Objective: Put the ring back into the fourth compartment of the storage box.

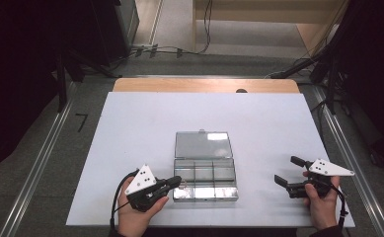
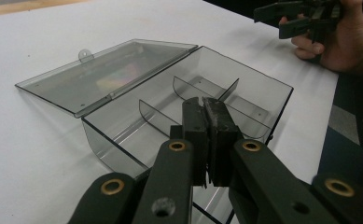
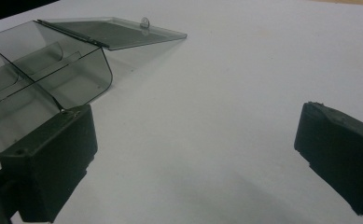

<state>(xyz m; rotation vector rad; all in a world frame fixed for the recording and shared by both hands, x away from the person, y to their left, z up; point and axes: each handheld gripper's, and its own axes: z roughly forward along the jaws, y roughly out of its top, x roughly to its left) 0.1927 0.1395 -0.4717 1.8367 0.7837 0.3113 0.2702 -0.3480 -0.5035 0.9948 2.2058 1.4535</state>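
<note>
A clear smoky plastic compartment box [image 1: 205, 178] lies open in the middle of the white table, its lid [image 1: 203, 144] folded flat away from me. Thin dividers [image 2: 202, 88] split its tray, and the compartments look empty. My left gripper [image 1: 177, 180] rests at the box's near left corner, jaws shut with nothing between them; in the left gripper view the left gripper [image 2: 206, 109] points over the tray. My right gripper [image 1: 288, 171] is held right of the box, apart from it, jaws open and empty. The box [image 3: 39, 79] sits beyond its left fingertip [image 3: 53, 158].
The white sheet [image 1: 145, 118] covers most of the wooden table [image 1: 204, 85]. Metal rails [image 1: 41, 153] run along the floor on both sides, and cables [image 1: 179, 49] lie on the floor behind the table. A person's hands hold both grippers at the near edge.
</note>
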